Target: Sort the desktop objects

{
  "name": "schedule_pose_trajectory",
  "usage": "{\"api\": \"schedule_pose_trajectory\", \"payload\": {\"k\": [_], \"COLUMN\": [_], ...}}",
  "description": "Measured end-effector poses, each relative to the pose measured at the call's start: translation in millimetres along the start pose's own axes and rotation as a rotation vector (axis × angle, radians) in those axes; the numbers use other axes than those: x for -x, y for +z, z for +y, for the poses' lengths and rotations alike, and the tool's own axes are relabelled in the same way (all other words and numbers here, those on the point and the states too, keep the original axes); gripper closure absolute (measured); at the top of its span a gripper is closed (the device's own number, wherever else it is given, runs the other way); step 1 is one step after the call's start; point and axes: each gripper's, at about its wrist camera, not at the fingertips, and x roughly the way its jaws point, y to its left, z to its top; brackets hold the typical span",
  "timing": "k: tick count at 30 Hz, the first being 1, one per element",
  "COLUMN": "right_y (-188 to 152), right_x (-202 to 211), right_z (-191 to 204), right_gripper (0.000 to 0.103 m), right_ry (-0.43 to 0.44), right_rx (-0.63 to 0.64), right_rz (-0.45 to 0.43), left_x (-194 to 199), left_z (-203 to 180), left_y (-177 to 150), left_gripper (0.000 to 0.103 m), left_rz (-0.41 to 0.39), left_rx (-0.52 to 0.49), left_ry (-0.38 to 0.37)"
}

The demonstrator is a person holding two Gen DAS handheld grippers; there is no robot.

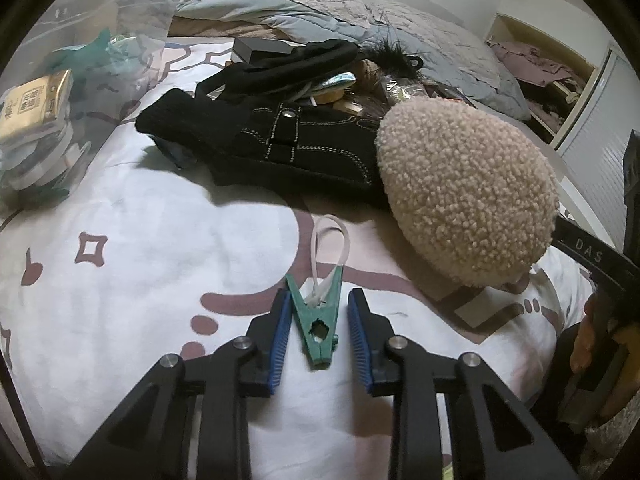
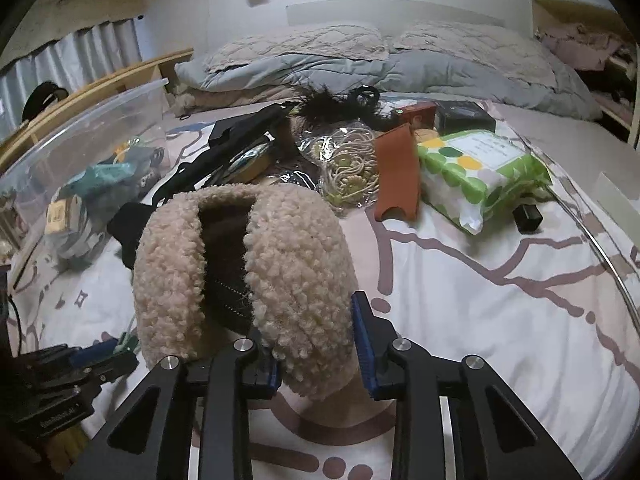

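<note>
In the left wrist view my left gripper (image 1: pixel 316 308) is open, its blue pads on either side of a green clothespin (image 1: pixel 318 328) with a white loop, lying on the patterned bedsheet (image 1: pixel 160 248); the pads do not touch it. A fluffy beige earmuff (image 1: pixel 464 188) lies just right of it, over a black garment (image 1: pixel 280 140). In the right wrist view my right gripper (image 2: pixel 316 344) is open around the lower edge of the earmuff (image 2: pixel 240 272); its left pad is hidden behind the fleece. The left gripper (image 2: pixel 88 364) shows at lower left.
A clear plastic bin (image 2: pixel 80 152) with sorted items stands at the left. A pile lies behind: black straps (image 2: pixel 240 136), a bag of cords (image 2: pixel 348 168), an orange pouch (image 2: pixel 396 172), a green-dotted wipes pack (image 2: pixel 480 172), small boxes (image 2: pixel 460 116). Pillows (image 2: pixel 360 56) lie beyond.
</note>
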Motion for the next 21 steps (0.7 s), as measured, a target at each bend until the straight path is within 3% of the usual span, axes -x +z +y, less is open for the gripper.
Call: {"api": "schedule_pose_trajectory", "payload": {"k": [12, 21], "right_y": [-2.5, -2.1], "right_x": [1.3, 9.2], "right_z": [8.7, 4.8], "right_gripper": [0.074, 0.077], "right_ry": [-0.019, 0.003], "right_rx": [0.043, 0.013], "right_rz": [-0.005, -0.031], "left_x": [-11.1, -5.8], "left_z": [9.8, 5.7], "left_y": [7.9, 8.1], "left_gripper": [0.073, 0.074], "left_rz": [-0.004, -0.032], "left_rx": [0.105, 0.083], "left_ry": [-0.046, -0.04]}}
